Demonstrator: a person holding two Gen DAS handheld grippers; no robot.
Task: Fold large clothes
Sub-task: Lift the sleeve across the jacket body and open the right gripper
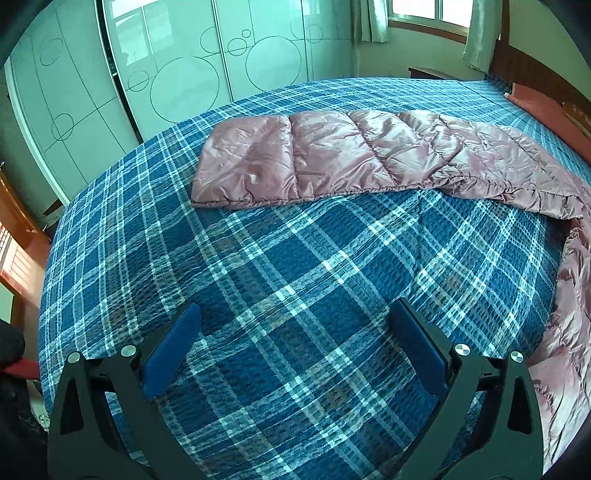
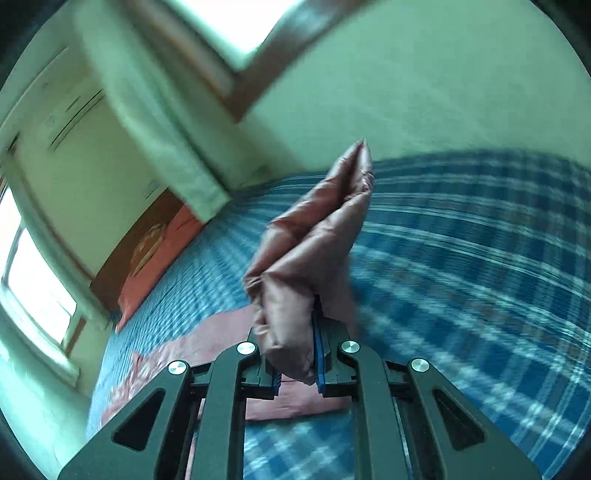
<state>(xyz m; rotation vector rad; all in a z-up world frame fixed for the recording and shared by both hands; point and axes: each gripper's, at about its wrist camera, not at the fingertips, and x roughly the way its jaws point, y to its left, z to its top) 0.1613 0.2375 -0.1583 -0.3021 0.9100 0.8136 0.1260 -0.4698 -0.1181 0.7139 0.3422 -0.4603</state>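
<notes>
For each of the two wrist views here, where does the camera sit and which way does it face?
Left wrist: sits behind the left tool, tilted down over the plaid bedspread, facing the pink padded garment and the wardrobe doors; only its wide-open blue pads show.
Right wrist: sits behind the right tool, looking along the bed toward the headboard and window, blurred; its pads are clamped on a raised bunch of the garment.
Shared: the bedspread, the garment, the window curtain.
</notes>
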